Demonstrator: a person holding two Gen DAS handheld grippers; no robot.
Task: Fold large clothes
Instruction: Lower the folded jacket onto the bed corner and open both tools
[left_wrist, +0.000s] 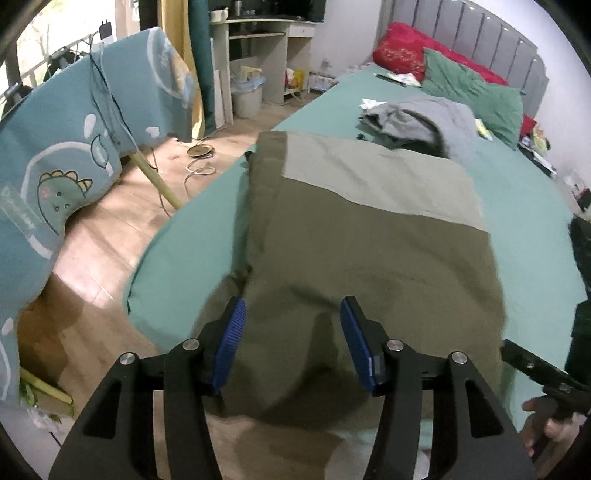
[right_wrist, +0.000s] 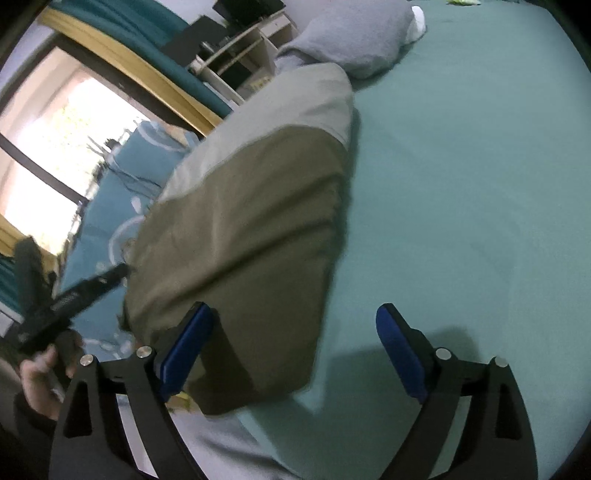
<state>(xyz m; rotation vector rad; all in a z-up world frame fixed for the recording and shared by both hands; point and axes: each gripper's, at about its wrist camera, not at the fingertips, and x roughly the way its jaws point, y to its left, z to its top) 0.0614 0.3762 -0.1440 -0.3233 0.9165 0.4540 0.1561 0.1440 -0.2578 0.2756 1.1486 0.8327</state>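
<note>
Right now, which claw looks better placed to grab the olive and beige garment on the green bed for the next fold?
Probably the left claw: its open jaws straddle the near edge of the olive and beige garment. The right claw, also open, sits mostly over bare green bed sheet beside the cloth.

- One olive two-tone garment spread on one green-sheeted bed.
- One grey clothing heap beyond it.
- Two pillows at headboard: one red, one green.
- One dinosaur-print cloth.
- One white bin.
- Two grippers: left gripper, right gripper, both spread apart.
</note>
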